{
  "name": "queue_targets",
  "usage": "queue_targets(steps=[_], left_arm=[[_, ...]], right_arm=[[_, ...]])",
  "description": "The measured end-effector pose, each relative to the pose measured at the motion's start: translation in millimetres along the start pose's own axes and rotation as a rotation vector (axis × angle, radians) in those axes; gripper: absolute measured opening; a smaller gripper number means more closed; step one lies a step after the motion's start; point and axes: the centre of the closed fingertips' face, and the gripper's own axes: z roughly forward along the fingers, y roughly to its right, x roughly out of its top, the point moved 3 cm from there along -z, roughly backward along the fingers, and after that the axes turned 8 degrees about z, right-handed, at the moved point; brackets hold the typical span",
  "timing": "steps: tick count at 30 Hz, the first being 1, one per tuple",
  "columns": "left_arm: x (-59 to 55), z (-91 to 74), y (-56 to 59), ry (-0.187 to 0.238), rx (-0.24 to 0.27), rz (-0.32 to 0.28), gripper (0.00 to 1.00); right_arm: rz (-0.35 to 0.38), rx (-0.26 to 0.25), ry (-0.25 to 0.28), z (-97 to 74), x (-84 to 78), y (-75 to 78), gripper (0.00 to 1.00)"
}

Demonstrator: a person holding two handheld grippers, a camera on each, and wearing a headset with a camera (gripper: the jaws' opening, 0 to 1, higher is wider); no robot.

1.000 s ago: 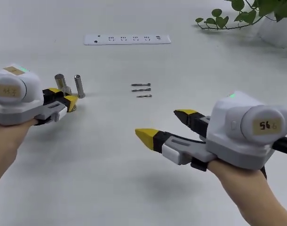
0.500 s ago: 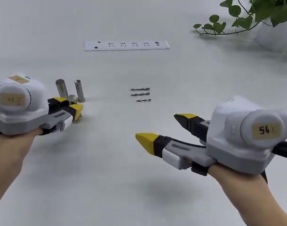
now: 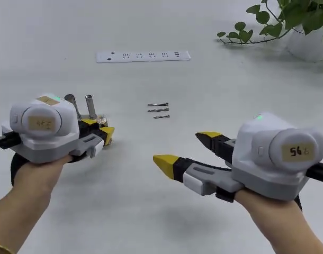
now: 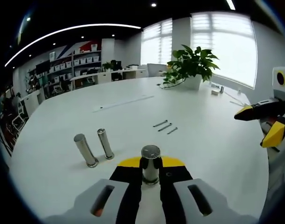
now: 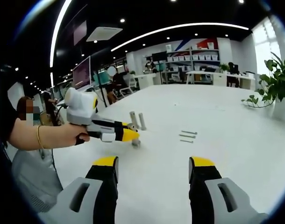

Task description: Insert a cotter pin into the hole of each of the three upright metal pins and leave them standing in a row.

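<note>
Open-plan office with a lab corner, from what my feeds show.
Far beyond my right gripper (image 5: 152,163) I see stocked shelves (image 5: 203,58), rows of desks (image 5: 212,77) and a wall screen (image 5: 81,71) under strip lights (image 5: 180,27). Ahead and right of my left gripper (image 4: 151,164) are windows (image 4: 217,42) with blinds and a plant (image 4: 189,65) at the far end of the big white table (image 4: 53,135). A power strip (image 3: 143,56) lies beyond both.

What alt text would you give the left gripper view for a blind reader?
The left tongs grip an upright metal pin at a white workbench. Two more metal pins stand beyond it to the left, three cotter pins lie farther ahead, and the right tongs hang open at the right edge.
</note>
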Motion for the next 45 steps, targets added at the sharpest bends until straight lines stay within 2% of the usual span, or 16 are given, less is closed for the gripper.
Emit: queue_targets(steps=[7,21,39,41,45], left_arm=[[1.4,7.0,14.1,0.000,-0.015,0.021,0.10],[-3.1,17.1,26.4,-0.005,-0.010,0.042,0.10],[-3.2,16.3,27.0,0.007,0.018,0.082,0.11],[-3.6,17.0,27.3,0.004,0.027,0.106,0.11],[-5.0,18.5,29.2,-0.004,0.014,0.104,0.17]], right_arm=[[0.004,-0.008,0.000,-3.5,-0.9,3.5,0.57],[0.008,-0.012,-0.033,-8.0,-6.3,12.2,0.53],[0.029,-0.008,-0.044,-6.1,-10.8,14.0,0.51],[0.029,-0.007,-0.046,-5.6,-10.3,14.6,0.51],[0.027,-0.001,-0.046,-5.0,-7.8,16.4,0.49]])
